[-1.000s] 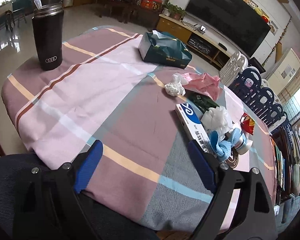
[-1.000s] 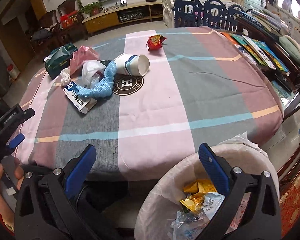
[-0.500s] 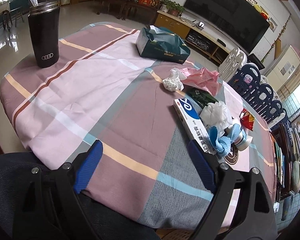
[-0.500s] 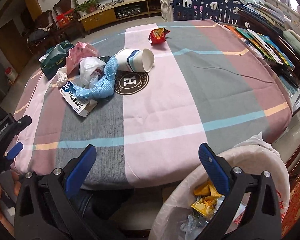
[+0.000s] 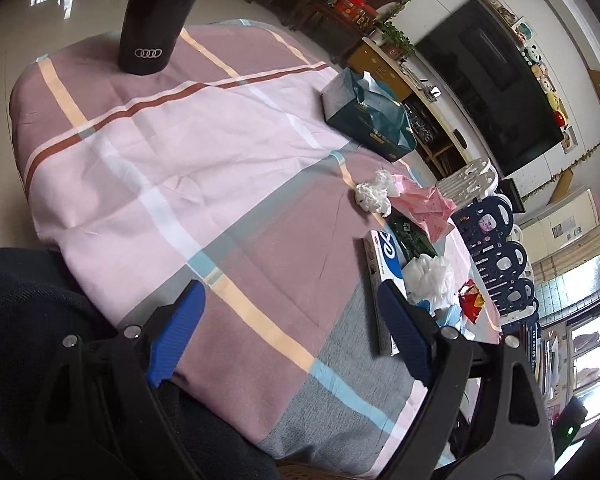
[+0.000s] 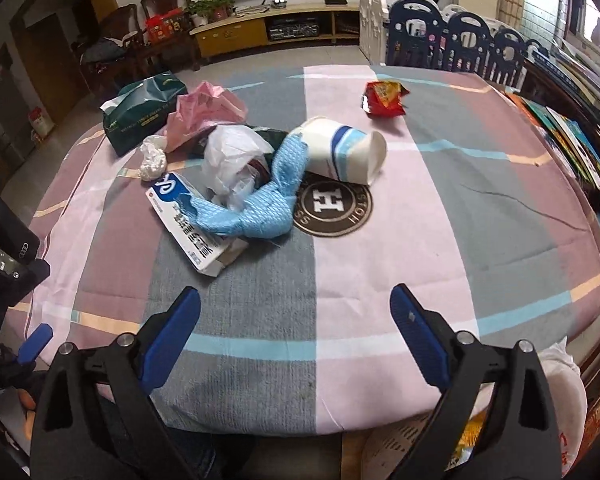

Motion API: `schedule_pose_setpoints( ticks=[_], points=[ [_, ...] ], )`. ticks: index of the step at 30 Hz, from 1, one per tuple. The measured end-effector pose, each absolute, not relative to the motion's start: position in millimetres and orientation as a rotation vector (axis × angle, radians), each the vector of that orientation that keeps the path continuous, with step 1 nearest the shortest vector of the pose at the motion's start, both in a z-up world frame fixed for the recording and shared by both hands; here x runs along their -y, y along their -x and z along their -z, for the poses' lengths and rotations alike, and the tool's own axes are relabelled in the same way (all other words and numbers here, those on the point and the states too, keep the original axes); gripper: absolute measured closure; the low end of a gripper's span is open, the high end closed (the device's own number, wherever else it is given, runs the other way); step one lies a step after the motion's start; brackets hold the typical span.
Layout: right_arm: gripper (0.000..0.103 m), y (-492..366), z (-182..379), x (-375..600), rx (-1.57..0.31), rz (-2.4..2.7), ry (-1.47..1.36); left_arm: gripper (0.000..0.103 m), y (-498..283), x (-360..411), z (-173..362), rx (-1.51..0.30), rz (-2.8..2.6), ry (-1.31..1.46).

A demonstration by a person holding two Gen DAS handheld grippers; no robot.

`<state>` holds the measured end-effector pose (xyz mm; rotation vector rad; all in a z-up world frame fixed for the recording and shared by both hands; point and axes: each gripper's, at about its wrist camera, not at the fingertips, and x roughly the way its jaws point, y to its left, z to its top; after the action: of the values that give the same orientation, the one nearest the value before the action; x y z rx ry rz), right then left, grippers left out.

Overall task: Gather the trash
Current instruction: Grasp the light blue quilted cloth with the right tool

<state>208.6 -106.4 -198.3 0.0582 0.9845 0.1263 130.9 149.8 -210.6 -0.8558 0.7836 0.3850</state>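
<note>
Both tools unclenched, right tool [image 6: 294, 320] closing on nothing; blue rag [image 6: 256, 204] drapes box [image 6: 188, 224], against cup [image 6: 342, 150]

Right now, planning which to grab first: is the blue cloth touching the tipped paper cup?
Touching. The right wrist view shows the blue cloth draped against the paper cup base, no gap.

Black tumbler [image 5: 156, 12]: four interlocked white rings printed low on its wall, no lettering.
Round dark coaster [image 6: 332, 204]: large white "H" at centre; ring text only partly legible, ending "…STON".
White-and-blue carton [image 6: 192, 228]: big blue looping logo plus dark Chinese characters, too small to read.
Green tissue pack [image 6: 144, 114]: gold print, illegible.
</note>
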Motion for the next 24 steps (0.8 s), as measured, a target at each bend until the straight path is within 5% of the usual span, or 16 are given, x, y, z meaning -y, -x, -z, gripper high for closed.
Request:
schedule_pose_setpoints(
  ticks=[7,16,20,24],
  points=[
    [0.038,-246,199,55,-0.937,-0.229,0.101,0.015,-128,-148,208,-0.749,-0.393,0.849],
    [0.038,-293,235,65,-1.058,-0.123,0.064,0.015,-133,-140,203,-0.74,-0.361,0.793],
    [0.067,-283,241,71,-1.062,-0.138,0.034,0.015,-133,-141,204,-0.741,-0.36,0.804],
    [0.075,-269,243,71,-1.054,-0.165,0.068,0.015,-133,-143,206,-0.745,-0.357,0.814]
  ],
)
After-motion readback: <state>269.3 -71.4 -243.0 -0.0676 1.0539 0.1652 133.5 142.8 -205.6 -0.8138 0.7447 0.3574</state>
